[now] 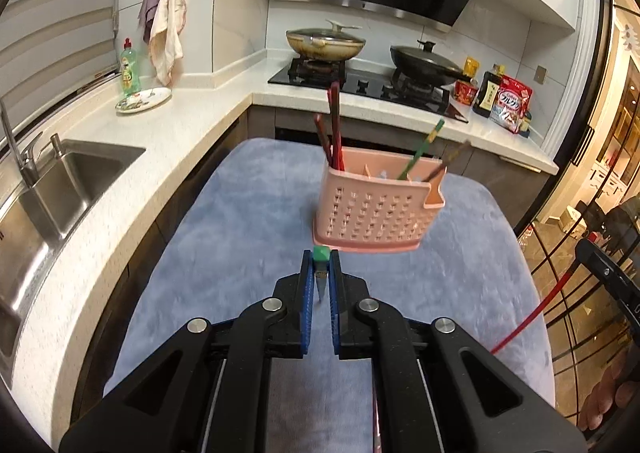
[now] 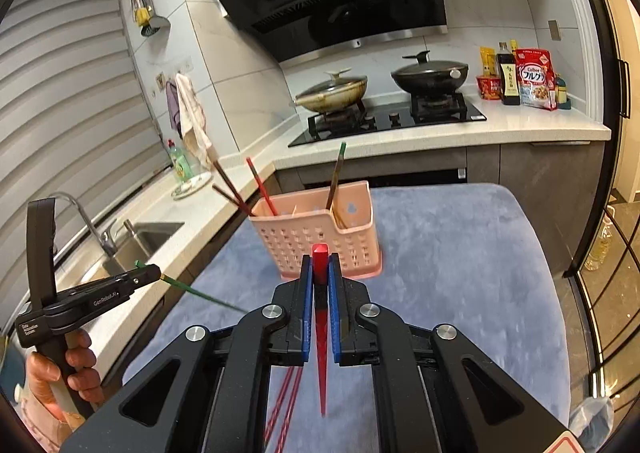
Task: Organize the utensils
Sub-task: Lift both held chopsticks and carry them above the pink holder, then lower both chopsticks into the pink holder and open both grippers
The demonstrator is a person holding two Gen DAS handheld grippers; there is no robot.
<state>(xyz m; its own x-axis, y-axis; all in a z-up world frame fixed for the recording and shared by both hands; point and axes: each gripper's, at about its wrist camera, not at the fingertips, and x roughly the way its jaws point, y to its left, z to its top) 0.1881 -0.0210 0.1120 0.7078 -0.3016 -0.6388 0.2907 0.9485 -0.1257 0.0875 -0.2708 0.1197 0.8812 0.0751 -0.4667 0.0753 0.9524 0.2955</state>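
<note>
Left wrist view: the left gripper (image 1: 320, 265) is clamped on a green chopstick (image 1: 321, 255), its square green end poking out between the blue pads, above the blue-grey mat (image 1: 224, 237). Ahead on that mat stands a pink perforated holder (image 1: 372, 213) with about five chopsticks leaning in it, red, green and brown. Right wrist view: the right gripper (image 2: 320, 265) is clamped on one red chopstick (image 2: 320, 333), tapering toward the camera; two patterned red chopsticks (image 2: 286, 401) lie on the mat beneath it
</note>
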